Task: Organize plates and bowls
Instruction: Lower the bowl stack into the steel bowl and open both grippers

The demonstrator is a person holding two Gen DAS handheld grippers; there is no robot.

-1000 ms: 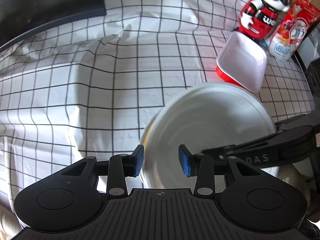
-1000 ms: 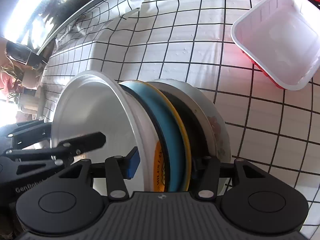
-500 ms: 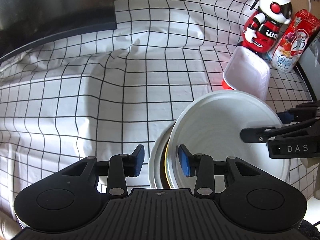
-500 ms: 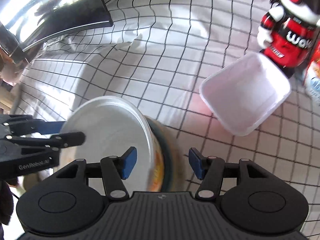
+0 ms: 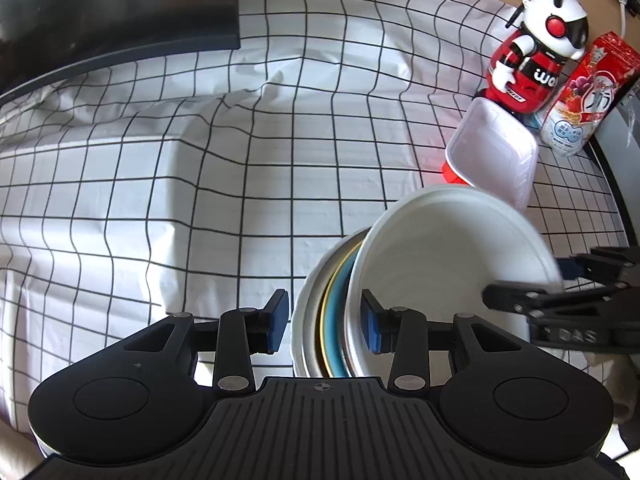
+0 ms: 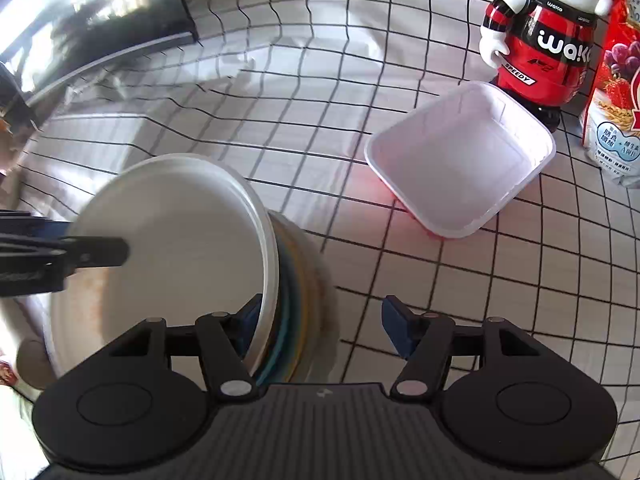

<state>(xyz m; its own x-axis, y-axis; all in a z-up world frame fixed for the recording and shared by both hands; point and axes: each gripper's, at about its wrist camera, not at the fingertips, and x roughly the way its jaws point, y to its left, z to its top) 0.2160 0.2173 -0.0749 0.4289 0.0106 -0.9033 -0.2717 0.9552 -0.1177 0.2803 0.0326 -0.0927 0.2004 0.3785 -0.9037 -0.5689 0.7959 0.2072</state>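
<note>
A stack of plates stands on edge between both grippers: a large white plate in front, a blue plate with a yellow rim behind it, and a white outer plate. My left gripper straddles the stack's edge, its jaws open around it. In the right wrist view the white plate and the blue plate stand the same way. My right gripper is open around the stack from the other side; its right pad stands apart from the plates.
A white and red square bowl lies on the checked tablecloth, also in the left wrist view. Behind it stand a red robot toy and a cereal bag. A dark screen is at the back left.
Both grippers have drawn back and up from the stack. My right gripper has opened wider. The stack stays on edge between them.
</note>
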